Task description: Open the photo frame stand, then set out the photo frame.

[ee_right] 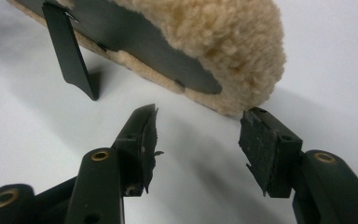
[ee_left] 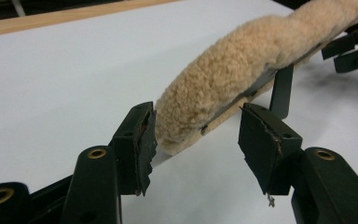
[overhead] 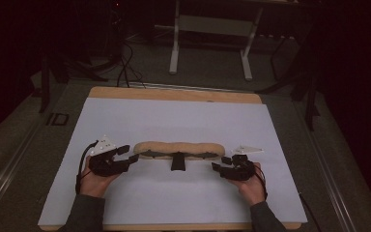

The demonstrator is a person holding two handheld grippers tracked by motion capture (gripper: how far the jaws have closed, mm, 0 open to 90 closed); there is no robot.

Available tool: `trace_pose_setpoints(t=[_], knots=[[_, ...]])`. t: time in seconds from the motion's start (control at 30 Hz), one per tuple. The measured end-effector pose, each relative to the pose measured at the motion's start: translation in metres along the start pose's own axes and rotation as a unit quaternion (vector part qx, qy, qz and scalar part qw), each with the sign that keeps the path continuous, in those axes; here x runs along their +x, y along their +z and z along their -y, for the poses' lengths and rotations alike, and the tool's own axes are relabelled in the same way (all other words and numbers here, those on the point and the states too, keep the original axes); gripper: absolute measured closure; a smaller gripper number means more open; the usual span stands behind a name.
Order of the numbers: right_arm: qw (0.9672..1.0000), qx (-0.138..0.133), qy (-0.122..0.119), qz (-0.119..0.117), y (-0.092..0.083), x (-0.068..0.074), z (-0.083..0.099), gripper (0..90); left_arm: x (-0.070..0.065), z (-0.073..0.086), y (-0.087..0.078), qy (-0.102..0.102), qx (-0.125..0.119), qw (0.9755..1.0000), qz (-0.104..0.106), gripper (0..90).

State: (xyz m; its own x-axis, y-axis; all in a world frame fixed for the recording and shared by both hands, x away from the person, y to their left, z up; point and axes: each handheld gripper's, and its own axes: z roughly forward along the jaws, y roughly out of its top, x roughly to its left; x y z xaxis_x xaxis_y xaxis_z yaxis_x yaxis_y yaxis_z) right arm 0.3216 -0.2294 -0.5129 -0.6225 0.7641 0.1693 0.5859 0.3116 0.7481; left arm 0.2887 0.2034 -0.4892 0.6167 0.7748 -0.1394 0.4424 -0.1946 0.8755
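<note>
1. A long fleece pad point(overhead: 178, 147) with a dark backing plate and a black strap point(overhead: 178, 162) at its middle lies across the centre of a white table point(overhead: 125, 116), with a hand-held gripper at each end.
2. The left gripper point(overhead: 130, 154) is released, its jaws spread around the pad's left tip; one pad looks to brush the fleece, nothing is pinched.
3. The right gripper point(overhead: 220, 164) is likewise released, its jaws apart just short of the right tip.
4. Judged from this, both ends are lined up but no grasp has been made; closing and lifting remain.
5. The pad's far side is hidden, the room behind is dark, and what the strap attaches to is hard to make out.
</note>
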Motion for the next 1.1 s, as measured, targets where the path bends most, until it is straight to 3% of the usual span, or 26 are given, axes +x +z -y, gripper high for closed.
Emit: trace_pose_setpoints(t=[0.13,0.37,0.47,0.63,0.9,1.1], knots=[[0.9999,0.006,-0.006,-0.008,0.0,0.003,-0.001,47.4,-0.004,-0.006,-0.008,0.0,-0.027,0.9996,-0.008,46.6],[0.9998,0.007,-0.017,-0.006,0.0,0.01,-0.003,49.4,-0.007,-0.01,-0.011,-0.001,-0.036,0.9992,-0.018,44.8],[0.9998,0.005,-0.018,-0.007,0.0,0.012,-0.004,49.7,-0.01,-0.01,-0.012,0.008,-0.046,0.9985,-0.029,50.0],[0.9996,0.003,-0.026,-0.008,0.0,0.016,-0.005,49.8,-0.009,-0.012,-0.011,0.006,-0.059,0.9978,-0.031,53.2],[0.9995,-0.003,-0.016,-0.026,-0.002,0.019,-0.007,49.7,0.004,-0.006,0.002,-0.018,-0.036,0.9973,-0.062,60.1],[0.9997,0.005,-0.022,-0.009,0.001,0.021,-0.006,50.4,0.008,-0.004,0.008,-0.02,-0.024,0.9972,-0.068,65.9]])
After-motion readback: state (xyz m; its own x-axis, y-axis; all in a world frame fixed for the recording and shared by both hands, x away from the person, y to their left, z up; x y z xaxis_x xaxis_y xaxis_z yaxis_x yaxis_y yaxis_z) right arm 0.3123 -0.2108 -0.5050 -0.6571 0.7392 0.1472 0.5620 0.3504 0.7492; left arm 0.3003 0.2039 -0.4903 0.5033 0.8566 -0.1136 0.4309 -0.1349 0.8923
